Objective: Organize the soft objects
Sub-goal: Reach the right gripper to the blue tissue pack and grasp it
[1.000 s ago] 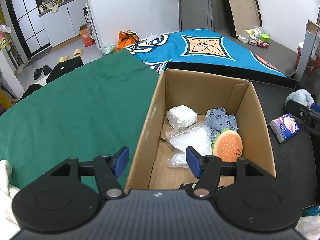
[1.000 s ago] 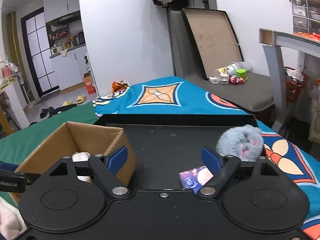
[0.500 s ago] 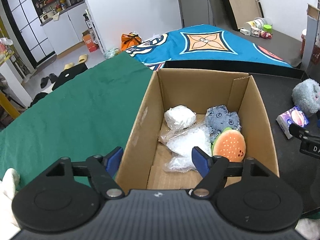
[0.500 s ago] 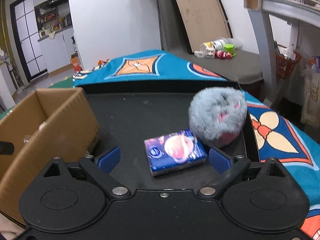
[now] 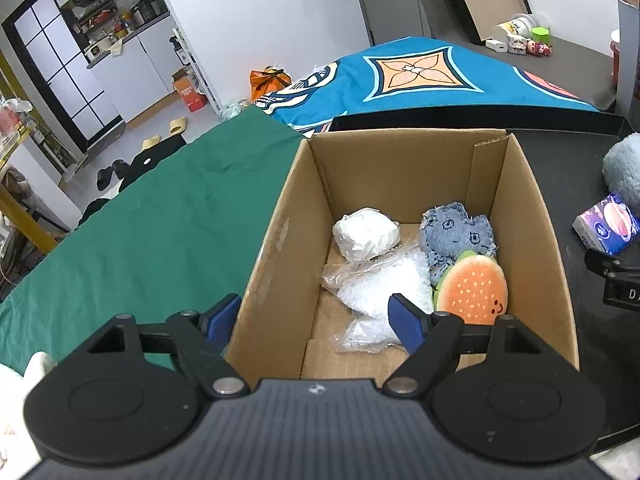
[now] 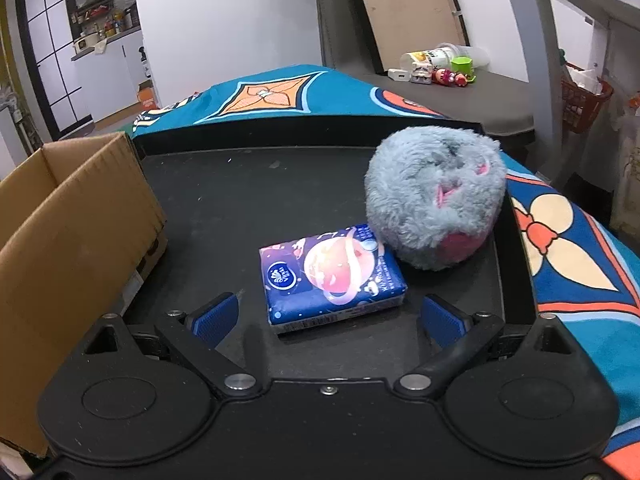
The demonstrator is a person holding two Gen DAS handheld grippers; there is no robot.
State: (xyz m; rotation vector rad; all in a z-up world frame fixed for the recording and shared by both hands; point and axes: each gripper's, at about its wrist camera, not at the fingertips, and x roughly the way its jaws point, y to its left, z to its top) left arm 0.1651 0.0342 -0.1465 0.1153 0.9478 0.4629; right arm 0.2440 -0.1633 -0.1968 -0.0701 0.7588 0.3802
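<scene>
The right gripper (image 6: 330, 316) is spread wide and empty; the tissue pack (image 6: 333, 277) lies just ahead between its fingers (image 6: 212, 317), touching the grey plush (image 6: 434, 200). The left gripper (image 5: 316, 316) is opening, its fingers straddling the cardboard box (image 5: 276, 248) wall, gripping nothing.

No lettering legible on the tissue pack (image 6: 334, 278).

box (image 6: 72, 220) left on tray (image 6: 248, 192) | tissue pack (image 6: 332, 276) touching plush ball (image 6: 434, 196)

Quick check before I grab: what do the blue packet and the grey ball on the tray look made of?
Blue packet: glossy printed plastic film, probably wrapping tissues; it shows sheen and creased ends. Grey ball: shaggy plush fabric with pink patches, likely stuffed.
</scene>
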